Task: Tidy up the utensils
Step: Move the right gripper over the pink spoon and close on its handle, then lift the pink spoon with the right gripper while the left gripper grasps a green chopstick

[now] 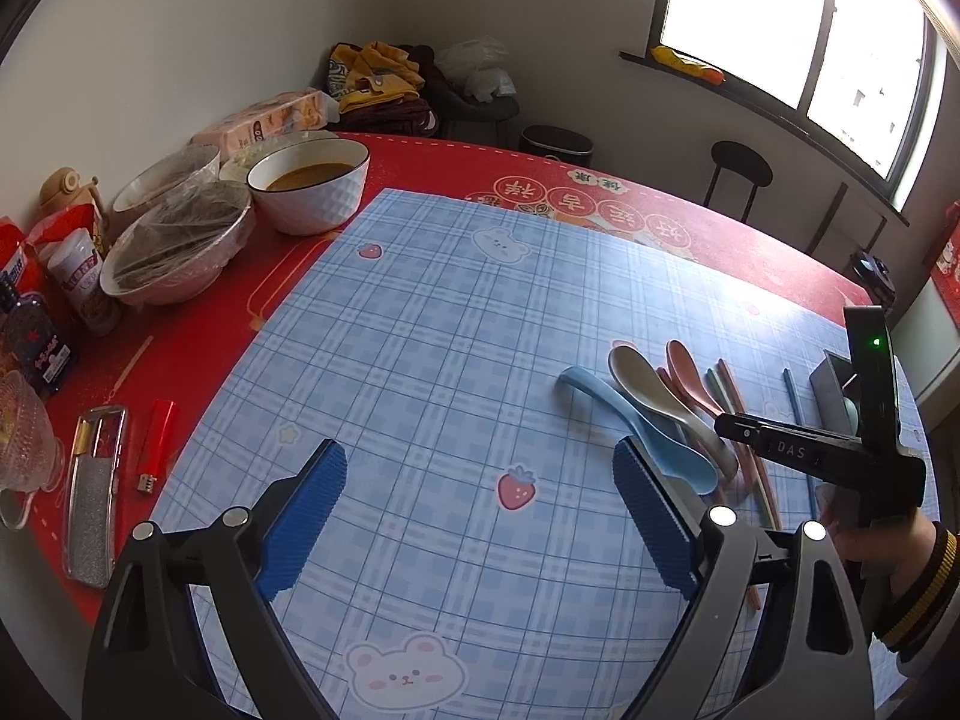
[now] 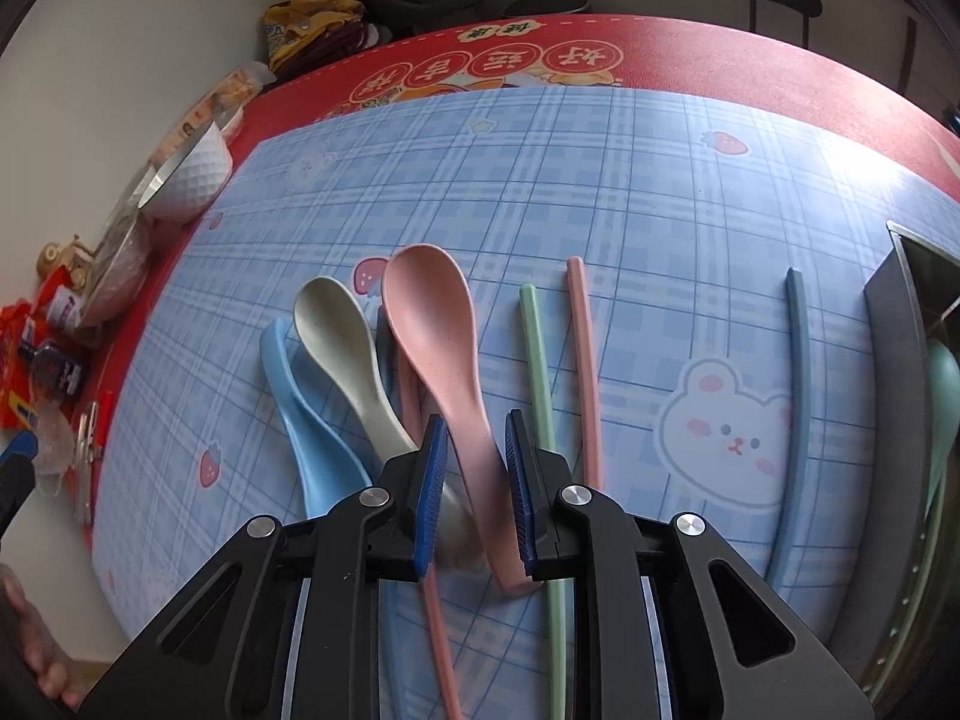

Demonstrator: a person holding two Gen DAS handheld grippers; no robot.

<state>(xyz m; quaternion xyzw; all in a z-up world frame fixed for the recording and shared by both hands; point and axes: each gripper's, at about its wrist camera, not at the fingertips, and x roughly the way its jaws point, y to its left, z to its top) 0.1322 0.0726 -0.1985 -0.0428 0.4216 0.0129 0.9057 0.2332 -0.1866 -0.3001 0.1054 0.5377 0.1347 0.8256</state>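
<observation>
White letters "DAS" read clearly on the black body of the right hand-held gripper [image 1: 798, 450], seen side-on from the left wrist view. On the red cloth [image 2: 690, 66] covering the desk, a row of round medallions carries Chinese characters, upside down from both cameras; "好运" can be made out among them in the right wrist view, the rest too warped to call. Over at the left edge, the dark bottle [image 1: 37, 342] and the red packets [image 1: 66, 228] carry printed labels, but they are too small and blurred to read.
</observation>
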